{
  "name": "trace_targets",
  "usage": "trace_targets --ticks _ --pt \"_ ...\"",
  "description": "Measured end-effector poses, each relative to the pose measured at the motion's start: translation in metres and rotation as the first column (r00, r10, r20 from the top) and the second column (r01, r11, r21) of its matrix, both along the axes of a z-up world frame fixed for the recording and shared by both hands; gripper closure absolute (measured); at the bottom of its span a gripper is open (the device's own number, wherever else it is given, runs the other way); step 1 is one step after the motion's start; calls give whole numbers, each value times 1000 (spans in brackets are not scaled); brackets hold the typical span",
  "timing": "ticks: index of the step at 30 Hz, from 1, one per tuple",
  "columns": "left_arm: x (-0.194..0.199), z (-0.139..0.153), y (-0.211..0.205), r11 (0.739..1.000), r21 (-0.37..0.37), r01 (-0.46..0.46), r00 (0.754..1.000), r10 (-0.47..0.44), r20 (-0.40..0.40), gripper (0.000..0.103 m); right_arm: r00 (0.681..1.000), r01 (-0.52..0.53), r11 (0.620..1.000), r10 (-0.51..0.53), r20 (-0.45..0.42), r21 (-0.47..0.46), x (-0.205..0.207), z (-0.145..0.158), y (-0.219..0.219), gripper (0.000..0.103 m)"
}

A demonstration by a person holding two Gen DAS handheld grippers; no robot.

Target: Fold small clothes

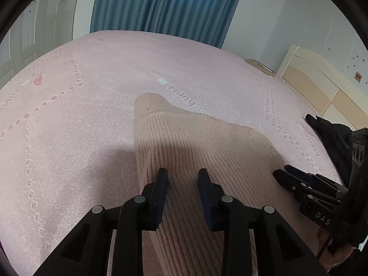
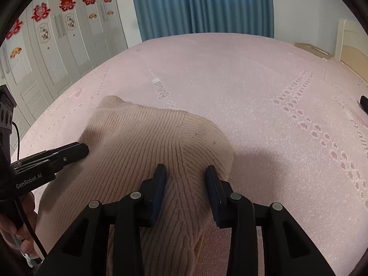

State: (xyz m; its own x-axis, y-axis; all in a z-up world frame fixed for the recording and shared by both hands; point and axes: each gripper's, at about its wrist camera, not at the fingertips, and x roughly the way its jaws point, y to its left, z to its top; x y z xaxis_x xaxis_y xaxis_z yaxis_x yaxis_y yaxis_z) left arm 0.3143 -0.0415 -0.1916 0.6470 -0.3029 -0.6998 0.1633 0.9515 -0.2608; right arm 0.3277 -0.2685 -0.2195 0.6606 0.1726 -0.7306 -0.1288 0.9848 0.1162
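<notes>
A small beige ribbed knit sweater (image 1: 197, 147) lies on the pink bed. It also shows in the right wrist view (image 2: 138, 147). My left gripper (image 1: 182, 177) is open, its fingers just over the sweater's left part, nothing between them. It shows from the side in the right wrist view (image 2: 78, 151) at the sweater's left edge. My right gripper (image 2: 185, 174) is open, with a raised ridge of the knit lying between its fingers near the sweater's right edge. It shows in the left wrist view (image 1: 285, 172) at the sweater's right edge.
The pink patterned bedspread (image 1: 92, 115) spreads wide around the sweater. A dark garment (image 1: 331, 133) lies at the bed's right edge. A cream headboard (image 1: 322, 80) stands to the right, blue curtains (image 2: 202, 7) behind, white wardrobe doors (image 2: 57, 46) to the left.
</notes>
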Motion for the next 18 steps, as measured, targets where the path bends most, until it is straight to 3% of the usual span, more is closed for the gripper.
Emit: trace_targets --ticks 12,18 --pt "0 -1 3 1000 -22 2 1000 -2 2 74 1000 0 1000 0 -11 -30 5 -4 1 64" --pt "-3 -1 2 1000 -14 4 1000 -4 13 73 999 18 1000 -17 -41 20 9 -9 -9 57"
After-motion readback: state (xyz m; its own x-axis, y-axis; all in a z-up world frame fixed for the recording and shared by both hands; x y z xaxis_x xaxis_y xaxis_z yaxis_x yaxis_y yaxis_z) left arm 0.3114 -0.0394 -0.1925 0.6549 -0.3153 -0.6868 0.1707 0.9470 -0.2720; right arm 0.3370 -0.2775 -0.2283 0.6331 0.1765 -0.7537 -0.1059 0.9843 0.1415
